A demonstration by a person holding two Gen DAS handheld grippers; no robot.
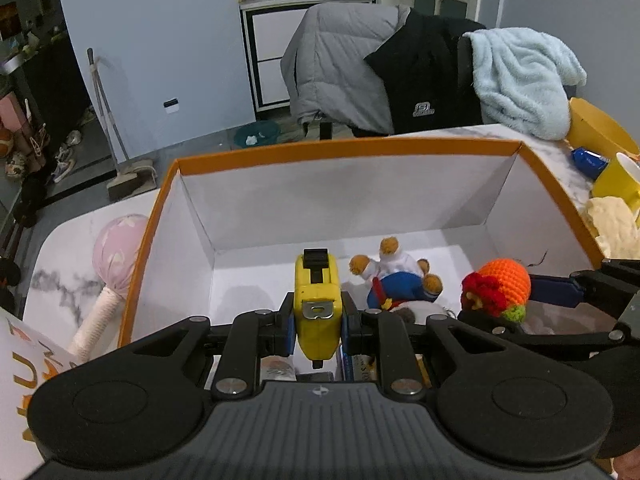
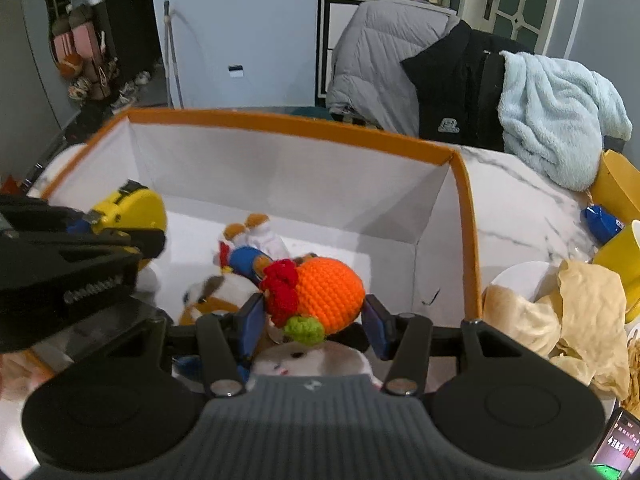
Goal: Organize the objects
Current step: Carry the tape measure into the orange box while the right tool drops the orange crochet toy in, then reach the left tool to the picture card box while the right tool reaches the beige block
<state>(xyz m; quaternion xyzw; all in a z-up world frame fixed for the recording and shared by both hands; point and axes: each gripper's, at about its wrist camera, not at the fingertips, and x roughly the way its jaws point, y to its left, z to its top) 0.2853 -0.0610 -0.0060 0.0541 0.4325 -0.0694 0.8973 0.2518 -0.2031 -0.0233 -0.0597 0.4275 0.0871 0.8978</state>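
The left claw (image 1: 318, 320) is clamped on a yellow tape measure (image 1: 317, 304), its blue pads pressing the two flat sides while the case stands on edge between them, metal belt clip facing the camera and black lock button on top. It hangs above the inside of an open box (image 1: 348, 148) with an orange rim and white walls, toward the box's near side.

The right claw (image 2: 314, 312) is clamped on an orange crocheted ball (image 2: 328, 292) with a red ruffle on its left and a green knot at the bottom; the blue pads grip it on either side. It too hangs over the box, to the right of the tape measure, and in the left wrist view it shows at the right edge, close beside the left claw but apart from it.

On the box floor, between and beyond the two claws, lies a small plush toy (image 1: 394, 276) in blue and white with brown paws. Another white plush (image 2: 308, 360) lies just under the right claw, partly hidden.

The box sits on a white marbled surface (image 2: 516, 200). Left of the box on it lies a pink rattle (image 1: 116, 256) with a white handle. To the right of the box are a crumpled yellowish cloth (image 2: 568, 320), a yellow cup (image 1: 618, 182) and a blue wrapper (image 2: 602, 222). Behind the surface, a grey jacket (image 1: 340, 64), a black jacket (image 1: 428, 80) and a pale blue towel (image 1: 520, 80) are draped together.
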